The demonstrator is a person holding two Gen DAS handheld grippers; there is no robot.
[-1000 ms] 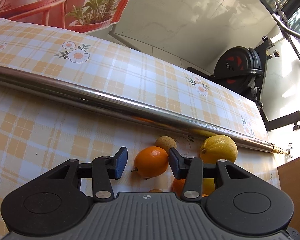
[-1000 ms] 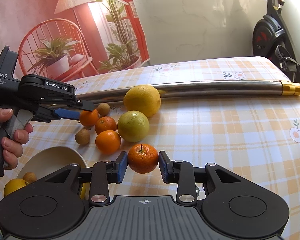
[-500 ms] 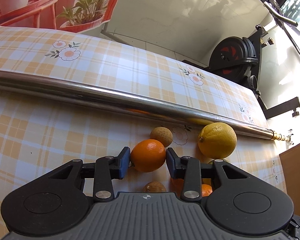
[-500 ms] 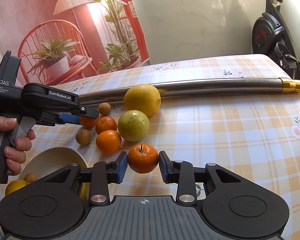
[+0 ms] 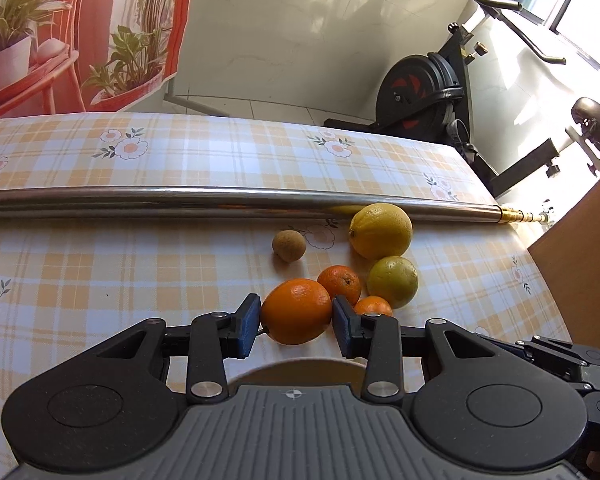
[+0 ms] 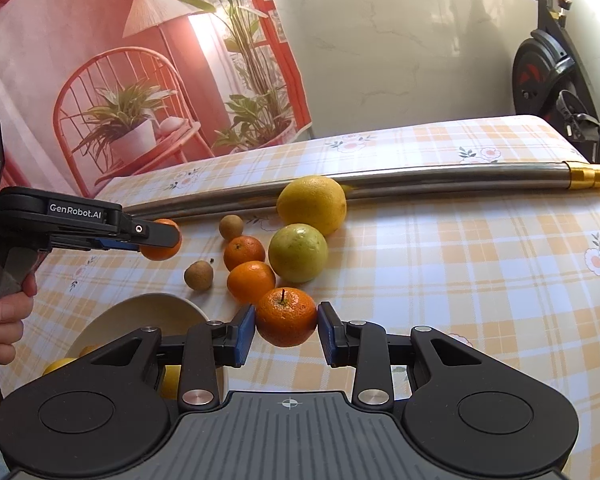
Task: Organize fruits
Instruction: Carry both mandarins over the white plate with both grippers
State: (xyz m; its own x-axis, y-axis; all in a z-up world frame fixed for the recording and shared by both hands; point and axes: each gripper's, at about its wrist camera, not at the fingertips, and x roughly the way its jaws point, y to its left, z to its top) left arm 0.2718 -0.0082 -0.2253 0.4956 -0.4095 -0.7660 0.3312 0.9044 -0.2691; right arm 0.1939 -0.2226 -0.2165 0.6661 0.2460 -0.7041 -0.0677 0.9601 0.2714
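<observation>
Through the left wrist view I am watching my left hand-held gripper (image 5: 296, 326) pinching an orange (image 5: 296, 311) between its blue pads, lifted above the checked bench (image 5: 100, 272). Beyond it a second orange (image 5: 339, 282), a greenish citrus (image 5: 393, 281), a big lemon (image 5: 381, 231) and a small brown fruit (image 5: 289, 245) are sitting in a loose cluster. A steel tube (image 5: 180, 200) is lying across the bench behind them, touching the lemon. A third small orange (image 5: 373, 305) is showing half hidden behind the right finger. A pale bowl rim (image 5: 296, 372) is peeking out under the gripper body, mostly covered.

In the right wrist view my right hand-held gripper (image 6: 286, 328) is sitting narrowed around a stemmed orange (image 6: 286, 317) resting on the bench; I cannot tell for sure whether both pads are pressing on it. Close behind, another orange (image 6: 251, 282) is almost touching it, crowding the left finger. The left hand-held gripper is reaching in from the left edge, its finger covering part of its fruit. The cream bowl (image 6: 140, 316) is lying near left, its contents largely blocked by my gripper, with only yellow bits showing. A second brown fruit (image 6: 198, 275) is sitting beside the bowl.
</observation>
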